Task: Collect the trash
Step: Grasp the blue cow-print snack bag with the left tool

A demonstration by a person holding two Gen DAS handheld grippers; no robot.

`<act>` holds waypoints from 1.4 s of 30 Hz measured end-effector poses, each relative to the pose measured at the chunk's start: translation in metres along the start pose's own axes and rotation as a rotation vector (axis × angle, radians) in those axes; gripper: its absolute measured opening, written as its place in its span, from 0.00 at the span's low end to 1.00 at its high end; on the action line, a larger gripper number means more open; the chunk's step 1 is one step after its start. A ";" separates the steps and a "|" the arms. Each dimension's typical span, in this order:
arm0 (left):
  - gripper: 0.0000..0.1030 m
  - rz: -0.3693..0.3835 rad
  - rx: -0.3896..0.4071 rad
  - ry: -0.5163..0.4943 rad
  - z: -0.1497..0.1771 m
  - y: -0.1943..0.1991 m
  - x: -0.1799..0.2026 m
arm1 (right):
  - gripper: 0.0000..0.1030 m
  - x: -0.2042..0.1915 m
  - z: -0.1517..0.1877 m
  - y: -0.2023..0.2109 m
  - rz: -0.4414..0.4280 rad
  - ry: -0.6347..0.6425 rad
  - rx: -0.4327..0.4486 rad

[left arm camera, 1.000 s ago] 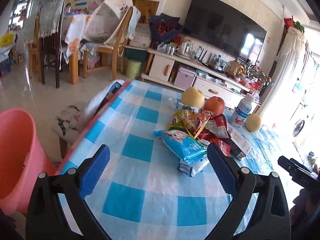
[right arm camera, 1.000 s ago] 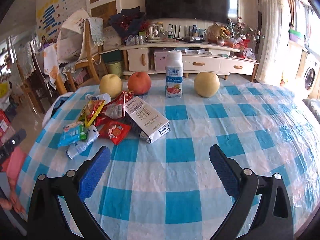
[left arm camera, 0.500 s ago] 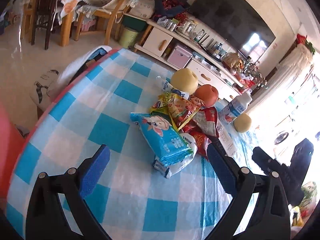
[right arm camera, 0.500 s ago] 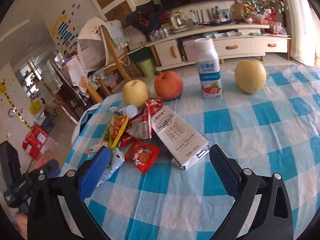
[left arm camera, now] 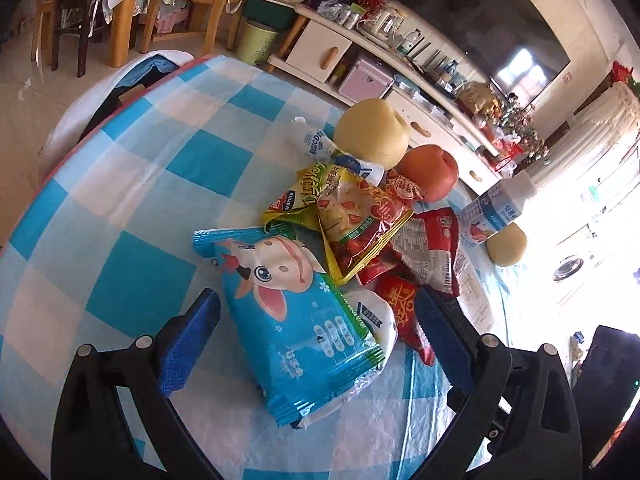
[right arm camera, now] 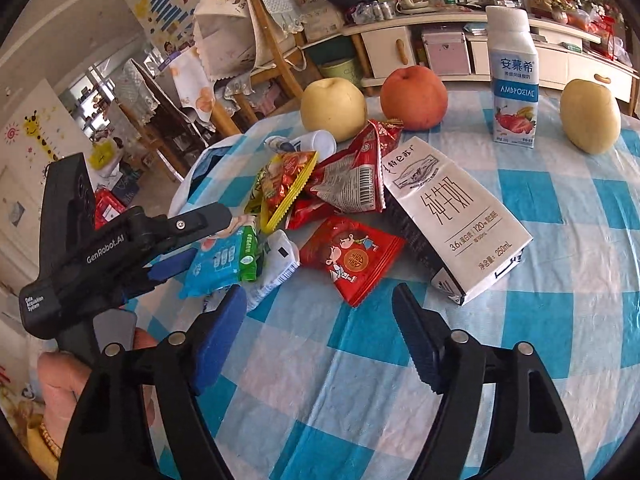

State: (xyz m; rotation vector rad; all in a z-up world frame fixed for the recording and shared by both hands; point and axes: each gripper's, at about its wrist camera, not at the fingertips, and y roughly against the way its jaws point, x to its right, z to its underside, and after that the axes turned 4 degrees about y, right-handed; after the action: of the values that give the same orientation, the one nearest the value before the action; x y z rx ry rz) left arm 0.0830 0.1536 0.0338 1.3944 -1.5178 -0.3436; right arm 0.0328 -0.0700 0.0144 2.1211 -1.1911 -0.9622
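The trash sits in a heap at the centre of both views, on a table [left arm camera: 132,184] with a blue and white checked cloth. The left gripper [left arm camera: 318,322] has its jaws spread wide to either side of a blue cow-print wrapper [left arm camera: 296,312] at lower centre of the left wrist view, pads clear of it. The right gripper [right arm camera: 320,320] has just been closing its jaws; they are still apart with bare cloth between them, and the tip of a red snack packet [right arm camera: 352,258] lies just ahead of them. A white milk carton [right arm camera: 452,216] lies flat right of centre (partly over the wrappers). Behind the heap stand two yellow pears [right arm camera: 334,108], a red apple [right arm camera: 414,98] and an upright yogurt bottle [right arm camera: 512,80]
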 end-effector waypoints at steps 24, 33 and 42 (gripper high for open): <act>0.69 -0.192 -0.013 -0.105 0.000 -0.016 0.000 | 0.86 0.011 -0.019 -0.047 0.098 0.166 -0.086; 0.48 -0.166 -0.015 -0.113 0.001 -0.010 -0.008 | 0.87 0.004 -0.024 -0.057 0.108 0.199 -0.084; 0.45 -0.143 -0.022 -0.109 0.007 -0.003 -0.015 | 0.64 -0.006 -0.025 -0.059 0.107 0.242 -0.072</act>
State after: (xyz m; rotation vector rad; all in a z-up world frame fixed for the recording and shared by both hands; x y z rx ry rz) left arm 0.0769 0.1629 0.0216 1.4908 -1.5007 -0.5307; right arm 0.0795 -0.0342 -0.0106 2.0282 -1.1176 -0.6690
